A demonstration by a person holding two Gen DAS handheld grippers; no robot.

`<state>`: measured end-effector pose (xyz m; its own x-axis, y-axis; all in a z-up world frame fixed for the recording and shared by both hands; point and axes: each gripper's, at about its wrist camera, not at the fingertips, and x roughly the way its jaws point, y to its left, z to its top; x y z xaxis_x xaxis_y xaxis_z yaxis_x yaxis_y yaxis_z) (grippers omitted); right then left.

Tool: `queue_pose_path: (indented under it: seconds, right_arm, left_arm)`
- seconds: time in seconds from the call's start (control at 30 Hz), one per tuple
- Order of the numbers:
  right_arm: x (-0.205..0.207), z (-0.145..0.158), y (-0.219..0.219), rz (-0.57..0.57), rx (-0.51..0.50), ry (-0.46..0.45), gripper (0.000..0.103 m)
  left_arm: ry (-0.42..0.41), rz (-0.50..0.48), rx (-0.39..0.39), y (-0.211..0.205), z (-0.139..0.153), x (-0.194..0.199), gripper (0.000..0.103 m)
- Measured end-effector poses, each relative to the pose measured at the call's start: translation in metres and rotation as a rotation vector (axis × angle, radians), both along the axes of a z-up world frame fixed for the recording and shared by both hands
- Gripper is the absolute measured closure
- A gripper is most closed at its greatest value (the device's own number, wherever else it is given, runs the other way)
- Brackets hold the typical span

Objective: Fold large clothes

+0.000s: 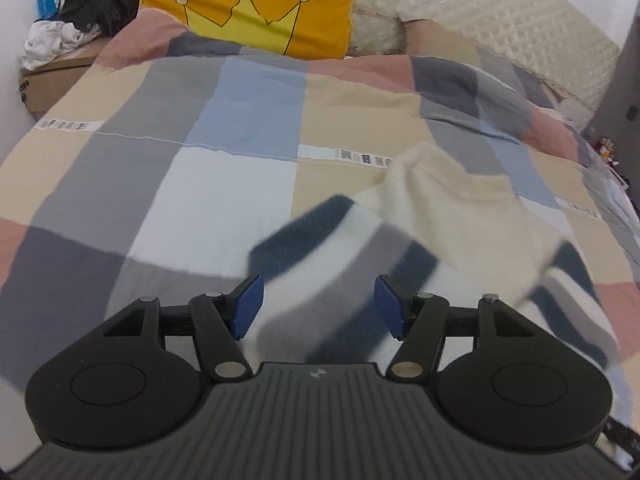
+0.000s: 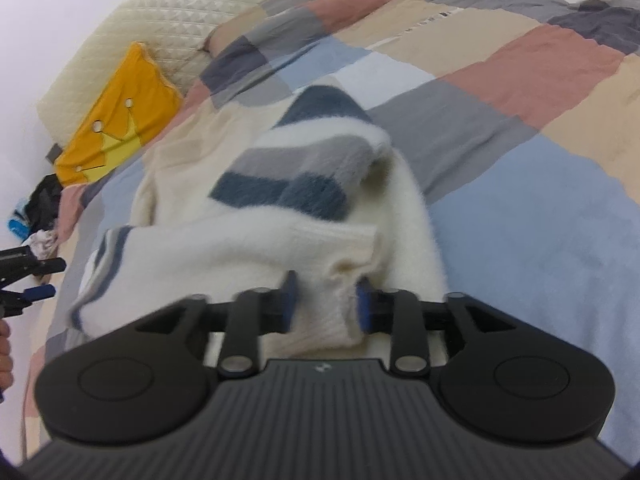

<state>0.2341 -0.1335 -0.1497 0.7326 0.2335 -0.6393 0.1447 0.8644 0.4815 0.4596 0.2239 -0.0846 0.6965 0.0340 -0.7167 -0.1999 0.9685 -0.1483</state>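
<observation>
A fluffy cream sweater [image 1: 460, 208] with navy and grey stripes lies bunched on the bed, one striped sleeve [image 2: 288, 184] folded over its body. My left gripper [image 1: 318, 306] hovers open above a striped part of it, nothing between its blue pads [image 1: 248, 306]. In the right wrist view my right gripper [image 2: 326, 306] sits at the sweater's [image 2: 248, 240] near edge. Its jaws stand apart, a loose fold of cream fabric lies between them, and the pads [image 2: 290, 300] do not pinch it. The left gripper [image 2: 52, 279] shows at the far left edge, off the sweater.
A patchwork duvet [image 1: 200, 128] in grey, blue, beige and pink covers the bed. A yellow crown pillow [image 1: 256, 4] and a cream quilted headboard [image 1: 520, 32] are at the head. Clothes are piled on a cardboard box [image 1: 52, 76] beside the bed. A hand [image 2: 4, 360] shows at the left edge.
</observation>
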Motion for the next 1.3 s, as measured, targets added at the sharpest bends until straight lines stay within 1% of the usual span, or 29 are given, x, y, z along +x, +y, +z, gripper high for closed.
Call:
queue_pose_path:
  seconds: [0.03,0.07,0.13,0.2,0.33,0.47,0.57,0.6,0.67,0.7,0.77,0.9,1.0,1.07,1.13,1.23,1.3]
  right_arm:
    - [-0.002,0.000,0.001,0.003,0.000,-0.003,0.033]
    - [-0.003,0.001,0.002,0.007,-0.001,-0.005,0.032]
    - [-0.007,0.005,0.005,0.023,-0.011,-0.013,0.031]
    - [-0.012,0.010,0.008,0.035,-0.027,-0.024,0.031]
    - [-0.025,0.019,0.013,0.060,-0.048,-0.041,0.031]
    - [-0.040,0.030,0.022,0.114,-0.123,-0.051,0.030]
    - [-0.053,0.040,0.026,0.138,-0.138,-0.070,0.029]
    - [-0.057,0.043,0.027,0.160,-0.144,-0.073,0.027]
    - [-0.068,0.050,0.026,0.174,-0.158,-0.091,0.017]
    - [-0.075,0.053,0.023,0.171,-0.158,-0.102,0.016]
    - [-0.086,0.054,0.014,0.164,-0.146,-0.088,0.016]
    - [-0.103,0.044,-0.005,0.132,-0.130,0.023,0.016]
    - [-0.113,0.037,-0.018,0.053,-0.123,0.095,0.016]
    - [-0.119,0.038,-0.018,0.019,-0.155,0.091,0.016]
    - [-0.121,0.039,-0.015,0.022,-0.166,0.085,0.016]
    - [-0.119,0.029,-0.012,0.044,-0.153,0.133,0.016]
    - [-0.119,0.024,-0.019,0.031,-0.121,0.162,0.016]
  left_arm:
    - [0.000,-0.005,0.000,-0.001,0.005,-0.011,0.036]
    - [-0.004,-0.010,-0.003,-0.003,0.010,-0.024,0.036]
    - [-0.017,-0.014,-0.011,-0.004,0.020,-0.048,0.036]
    - [-0.008,-0.014,0.002,-0.009,0.028,-0.070,0.036]
    - [0.002,-0.022,-0.013,-0.016,0.042,-0.112,0.036]
    - [0.006,-0.050,-0.001,-0.028,0.051,-0.154,0.036]
    - [0.008,-0.052,-0.032,-0.031,0.050,-0.187,0.036]
    - [0.014,-0.042,-0.052,-0.031,0.047,-0.199,0.034]
    - [0.049,-0.032,-0.084,-0.031,0.035,-0.214,0.034]
    - [0.060,-0.026,-0.101,-0.030,0.028,-0.222,0.034]
    - [0.088,0.000,-0.138,-0.028,0.014,-0.236,0.034]
    - [0.126,0.062,-0.246,-0.016,-0.013,-0.262,0.034]
    - [0.156,0.109,-0.295,-0.011,-0.032,-0.277,0.034]
    - [0.177,0.156,-0.329,-0.007,-0.045,-0.284,0.033]
    - [0.190,0.187,-0.365,-0.001,-0.057,-0.291,0.033]
    - [0.200,0.214,-0.393,0.006,-0.067,-0.300,0.033]
    - [0.198,0.227,-0.424,0.009,-0.073,-0.305,0.033]
